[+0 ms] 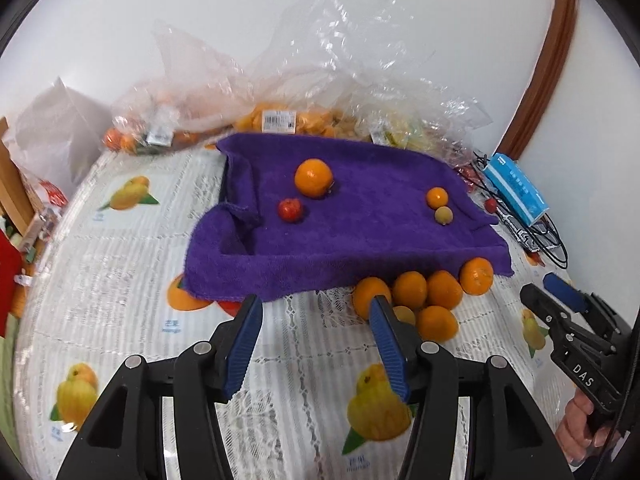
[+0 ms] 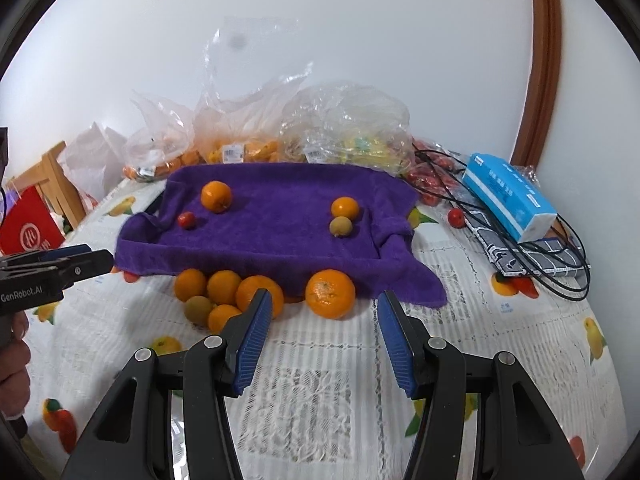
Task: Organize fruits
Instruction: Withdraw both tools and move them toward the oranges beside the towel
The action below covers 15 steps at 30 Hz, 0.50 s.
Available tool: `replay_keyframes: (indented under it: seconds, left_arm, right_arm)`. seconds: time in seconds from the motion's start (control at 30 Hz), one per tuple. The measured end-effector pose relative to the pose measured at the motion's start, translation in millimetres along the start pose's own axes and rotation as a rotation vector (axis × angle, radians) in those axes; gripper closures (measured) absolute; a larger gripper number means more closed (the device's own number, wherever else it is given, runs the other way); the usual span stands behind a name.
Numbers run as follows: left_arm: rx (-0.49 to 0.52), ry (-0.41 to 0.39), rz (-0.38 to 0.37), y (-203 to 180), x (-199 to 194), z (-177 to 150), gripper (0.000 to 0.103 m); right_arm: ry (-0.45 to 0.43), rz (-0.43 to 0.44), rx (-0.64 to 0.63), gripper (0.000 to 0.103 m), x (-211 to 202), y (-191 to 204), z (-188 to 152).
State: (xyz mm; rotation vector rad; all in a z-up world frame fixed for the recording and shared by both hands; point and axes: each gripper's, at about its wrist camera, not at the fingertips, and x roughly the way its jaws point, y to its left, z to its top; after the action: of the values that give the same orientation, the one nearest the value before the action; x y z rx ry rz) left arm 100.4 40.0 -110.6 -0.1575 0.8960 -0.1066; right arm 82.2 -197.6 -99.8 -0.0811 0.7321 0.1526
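At the bottom of the left wrist view the left gripper (image 1: 316, 306) has its blue pads apart with nothing between them, above the desk (image 1: 120, 272) and its fruit-printed cover. The right pad's tip overlaps the leftmost fruit of the orange pile (image 1: 424, 292) at centre right; whether it touches cannot be told. In the right wrist view the right gripper (image 2: 324, 300) likewise stands apart and empty low in the frame, with a big orange (image 2: 330, 294) showing in the gap just beyond its tips. To the left of that orange lie more oranges and a greenish fruit (image 2: 197, 309).

Behind the pile, in mid frame, a purple towel (image 2: 280, 240) lines a tray. On it sit an orange (image 2: 216, 197) and a small red fruit (image 2: 187, 220) at the left, and a smaller orange (image 2: 345, 208) touching a tan fruit (image 2: 341, 226) at the right.

Farther back, clear bags (image 2: 240, 136) of fruit stand against the wall. A blue box (image 2: 508, 196) lies at the right over black cables (image 2: 560, 264).
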Motion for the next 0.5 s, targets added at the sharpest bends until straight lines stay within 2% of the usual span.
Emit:
replay_keyframes:
  seconds: [0.33,0.5]
  left_arm:
    - [-0.005,-0.035,-0.005,5.2,37.4,3.7,0.05]
    - [-0.014,-0.008,0.01,9.8,48.5,1.7,0.05]
  right_arm:
    - [0.068,0.02,0.029,0.053,50.9,-13.0,-9.0]
    - [0.105,0.022,0.033,0.054,70.9,-15.0,-7.8]
